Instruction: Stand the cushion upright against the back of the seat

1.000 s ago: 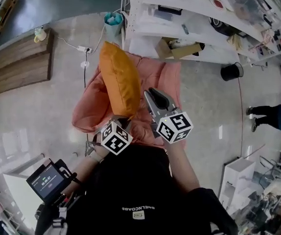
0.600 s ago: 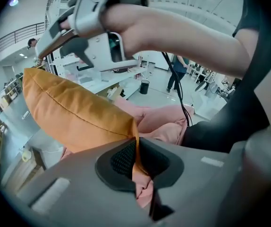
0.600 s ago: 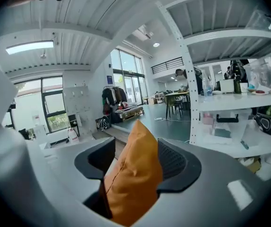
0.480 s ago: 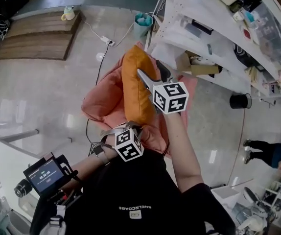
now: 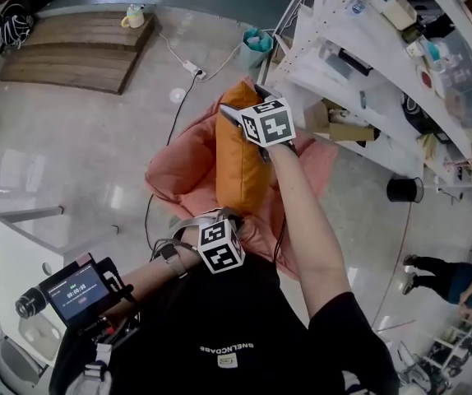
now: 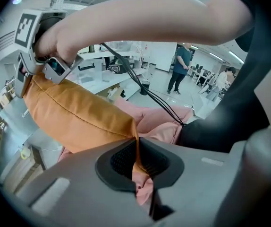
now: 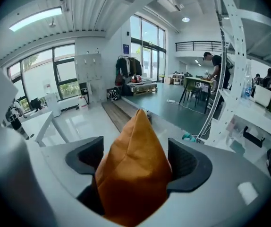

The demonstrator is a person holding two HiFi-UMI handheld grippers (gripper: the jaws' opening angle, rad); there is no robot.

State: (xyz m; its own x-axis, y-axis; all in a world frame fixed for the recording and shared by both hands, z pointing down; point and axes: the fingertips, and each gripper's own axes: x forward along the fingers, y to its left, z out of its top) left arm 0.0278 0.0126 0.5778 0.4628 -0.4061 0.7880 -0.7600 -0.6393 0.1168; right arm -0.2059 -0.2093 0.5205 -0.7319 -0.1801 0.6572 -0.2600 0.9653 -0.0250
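An orange cushion (image 5: 240,164) stands on edge on the pink seat (image 5: 182,167), long side running away from me. My left gripper (image 5: 225,215) is shut on its near corner; in the left gripper view the thin orange seam (image 6: 136,148) is pinched between the pads (image 6: 119,161). My right gripper (image 5: 246,105) sits at the cushion's far top corner. Its jaws have just been opening and stand wide, with the orange corner (image 7: 135,164) between them and the pads (image 7: 86,159) not pressing on it.
White shelving (image 5: 367,64) full of boxes stands right behind the seat. A teal bin (image 5: 256,44) and a power strip with cable (image 5: 195,70) lie beyond it. A wooden platform (image 5: 71,52) is at far left, a black bucket (image 5: 402,189) at right.
The right gripper has travelled from the cushion's near end to its far corner and opened its jaws wide around it. The left gripper has kept its grip on the near corner.
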